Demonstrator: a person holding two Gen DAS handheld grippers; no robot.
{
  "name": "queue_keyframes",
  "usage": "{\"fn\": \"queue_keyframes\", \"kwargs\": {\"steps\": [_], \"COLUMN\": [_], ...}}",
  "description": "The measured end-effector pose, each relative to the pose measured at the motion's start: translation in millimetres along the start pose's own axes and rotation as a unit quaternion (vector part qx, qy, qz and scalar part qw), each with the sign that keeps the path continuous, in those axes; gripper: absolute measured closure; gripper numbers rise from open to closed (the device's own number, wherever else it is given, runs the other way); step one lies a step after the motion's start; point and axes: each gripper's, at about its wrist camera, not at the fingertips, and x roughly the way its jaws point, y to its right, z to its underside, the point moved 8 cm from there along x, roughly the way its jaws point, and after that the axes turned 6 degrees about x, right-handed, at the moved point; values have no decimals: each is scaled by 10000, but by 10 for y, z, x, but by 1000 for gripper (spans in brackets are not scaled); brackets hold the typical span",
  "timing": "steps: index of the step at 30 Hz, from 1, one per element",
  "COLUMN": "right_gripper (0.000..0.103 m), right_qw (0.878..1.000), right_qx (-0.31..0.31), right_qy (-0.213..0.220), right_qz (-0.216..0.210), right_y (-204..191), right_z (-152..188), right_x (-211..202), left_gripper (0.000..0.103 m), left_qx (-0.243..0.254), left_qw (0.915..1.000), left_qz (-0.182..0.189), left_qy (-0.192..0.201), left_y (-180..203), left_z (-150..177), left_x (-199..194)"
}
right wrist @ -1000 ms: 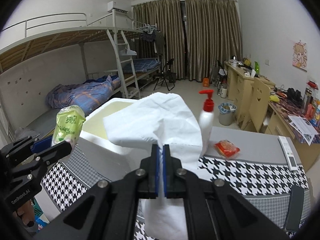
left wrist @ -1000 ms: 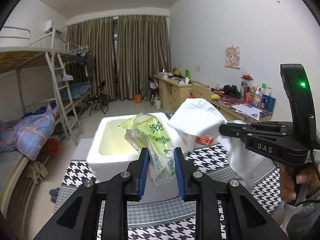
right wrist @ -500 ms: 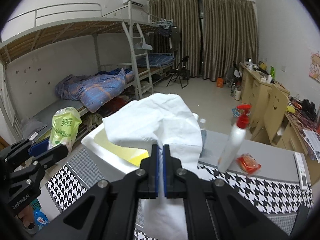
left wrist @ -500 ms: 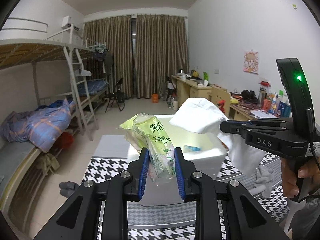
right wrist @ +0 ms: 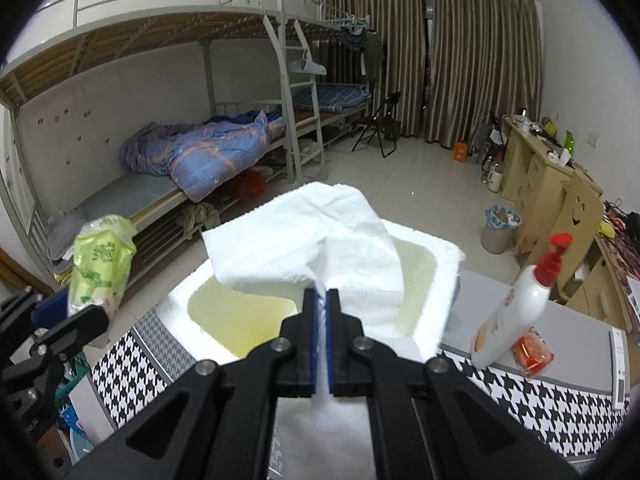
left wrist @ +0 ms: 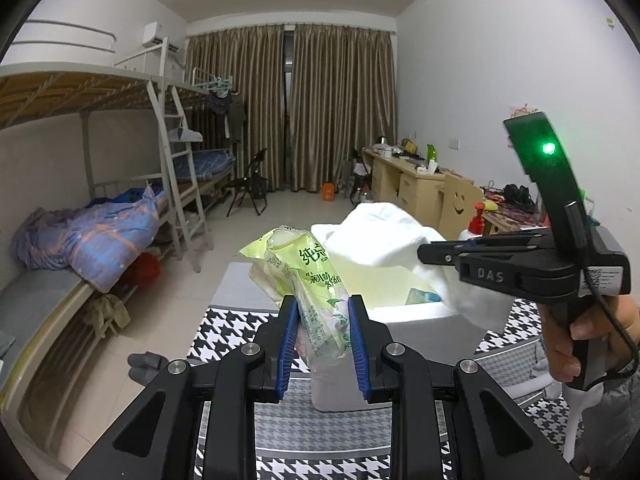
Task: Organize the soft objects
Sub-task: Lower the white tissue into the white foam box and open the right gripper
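Left gripper point(left wrist: 323, 334) clamping green tissue pack point(left wrist: 308, 280) between partly closed blue pads, right gripper point(right wrist: 320, 312) pinching white towel point(right wrist: 308, 248) nearly shut, both hovering over white foam box point(right wrist: 440, 292)

A white pump bottle point(right wrist: 516, 308) with a red top leans on the houndstooth-covered table point(right wrist: 540, 404), touching a red packet point(right wrist: 534, 352). A remote control point(right wrist: 618, 368) lies near the right edge. Bunk bed point(right wrist: 200, 152), folding chair point(right wrist: 380, 124), desk point(right wrist: 532, 164) and wastebasket point(right wrist: 500, 228) stand beyond.
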Motion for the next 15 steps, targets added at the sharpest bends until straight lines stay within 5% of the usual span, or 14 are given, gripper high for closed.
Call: {"fn": "queue_keyframes", "kwargs": {"steps": [15], "right_gripper": [96], "right_qw": [9991], "right_qx": [77], "right_qy": [-414], "right_qz": [3], "right_y": [-21], "right_z": [68], "right_x": [308], "left_gripper": [76], "left_qx": [-85], "left_qw": [9999], "left_qz": [-21], "left_qy": [-61], "left_y": [-76], "left_z": [27], "left_x": [65]}}
